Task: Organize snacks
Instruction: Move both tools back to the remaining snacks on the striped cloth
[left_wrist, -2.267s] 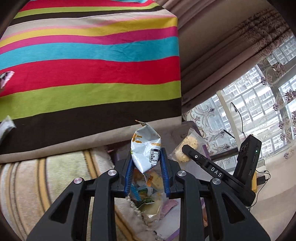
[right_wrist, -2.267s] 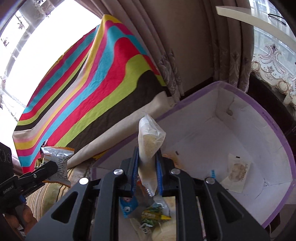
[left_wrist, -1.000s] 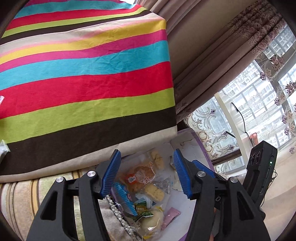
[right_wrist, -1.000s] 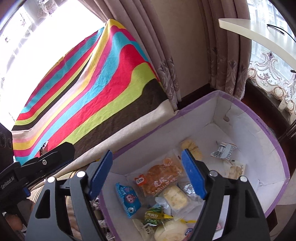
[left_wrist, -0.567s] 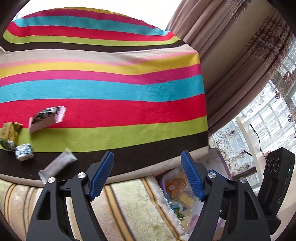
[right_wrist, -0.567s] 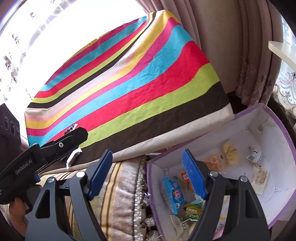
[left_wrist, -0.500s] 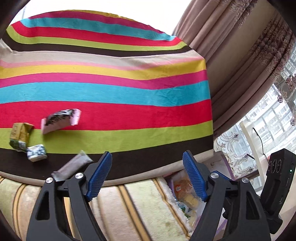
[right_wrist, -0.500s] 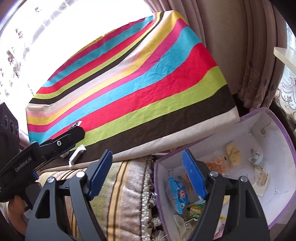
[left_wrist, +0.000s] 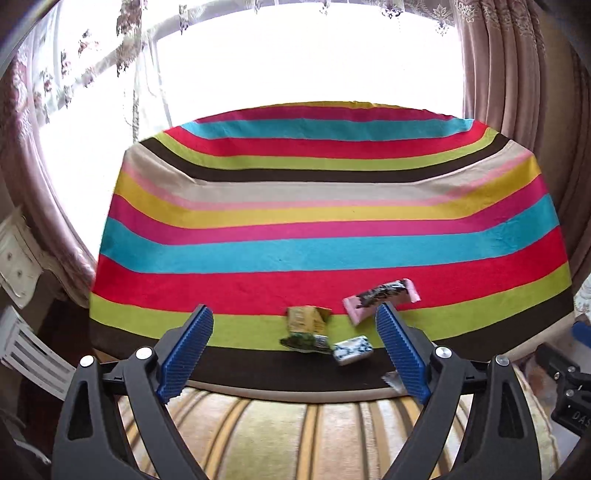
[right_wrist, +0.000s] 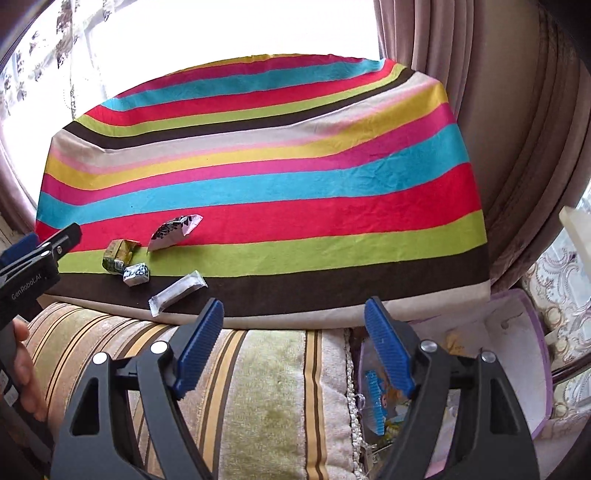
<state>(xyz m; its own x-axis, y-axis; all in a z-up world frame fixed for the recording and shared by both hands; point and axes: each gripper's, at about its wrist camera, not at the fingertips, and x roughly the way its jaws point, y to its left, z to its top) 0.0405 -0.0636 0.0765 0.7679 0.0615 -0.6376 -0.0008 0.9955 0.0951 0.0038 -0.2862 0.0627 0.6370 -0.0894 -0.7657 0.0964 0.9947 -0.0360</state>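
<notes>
Left claw (left_wrist: 293, 349) pad hiding white wrapper (left_wrist: 391, 378)

Four snacks are lying near the front edge of the cloth (right_wrist: 280, 177): a wafer (right_wrist: 176, 227) farthest back, a pouch (right_wrist: 119, 255) left of it, a cube (right_wrist: 136, 274) just before the pouch, a bar (right_wrist: 177, 293) nearest. The box (right_wrist: 517, 354) is sitting low at right.
</notes>
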